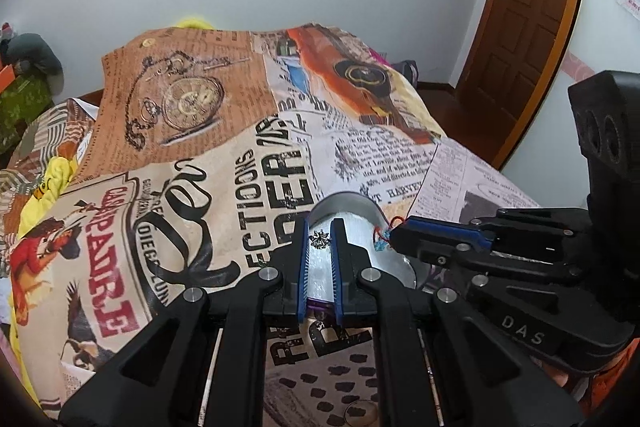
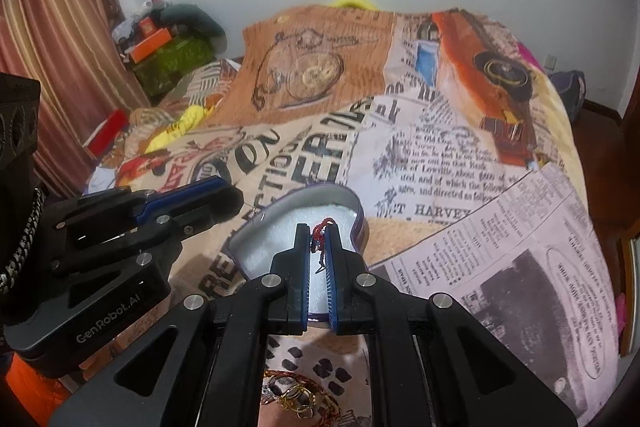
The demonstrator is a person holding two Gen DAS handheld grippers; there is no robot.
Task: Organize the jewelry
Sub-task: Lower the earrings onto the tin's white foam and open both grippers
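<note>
A heart-shaped tin (image 2: 352,205) with white padding lies on the printed bed cover; it shows as a silver tin (image 1: 362,209) in the left wrist view. My left gripper (image 1: 321,239) is shut on a small silver star-shaped charm (image 1: 320,239) over the tin. My right gripper (image 2: 319,245) is shut on a red thread bracelet (image 2: 320,229) with a small blue charm, held over the padding. That bracelet (image 1: 382,239) also shows at the right gripper's tip in the left wrist view. The left gripper body (image 2: 192,203) sits at the tin's left.
A pile of gold and red jewelry (image 2: 296,397) lies on the cover under my right gripper. A thin ring (image 1: 360,413) lies near the cover's front edge. Boxes and clothes (image 2: 168,55) are stacked at the far left by a curtain. A wooden door (image 1: 520,7) stands at the right.
</note>
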